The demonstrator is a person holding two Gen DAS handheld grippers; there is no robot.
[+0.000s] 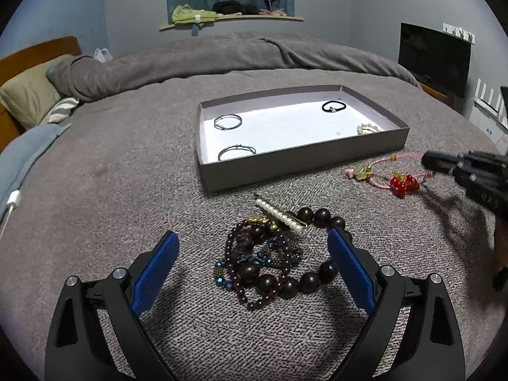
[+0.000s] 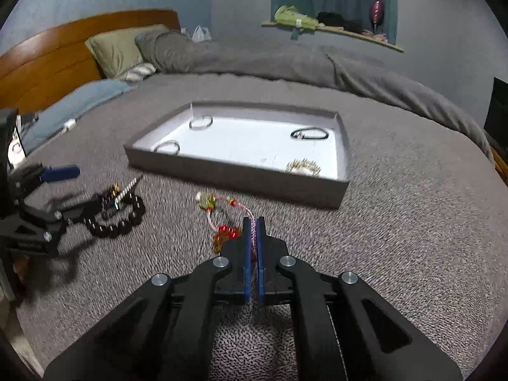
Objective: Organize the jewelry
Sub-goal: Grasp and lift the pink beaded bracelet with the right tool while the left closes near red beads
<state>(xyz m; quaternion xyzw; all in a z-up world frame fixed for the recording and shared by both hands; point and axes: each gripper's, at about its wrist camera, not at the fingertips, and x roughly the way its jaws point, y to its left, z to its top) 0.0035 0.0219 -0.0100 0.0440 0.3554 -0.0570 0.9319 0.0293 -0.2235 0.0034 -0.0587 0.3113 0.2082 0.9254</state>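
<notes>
A grey shallow box [image 1: 285,166] [image 2: 241,177] lies on the bed with two silver hoops [image 1: 227,122], a black hair tie [image 1: 333,106] and a gold piece [image 1: 368,128] inside. My left gripper [image 1: 254,247] is open over a pile of dark bead bracelets [image 1: 270,270] and a pearl hair clip [image 1: 279,216]. My right gripper [image 2: 253,222] is shut on the pink cord of a bracelet with red beads [image 2: 227,233] [image 1: 403,184], just in front of the box.
The grey bedspread [image 1: 111,190] lies around the box. Pillows [image 2: 117,47] and a wooden headboard [image 2: 47,60] are at the left, a rolled grey duvet [image 1: 222,54] behind the box, and a TV [image 1: 433,57] at the right.
</notes>
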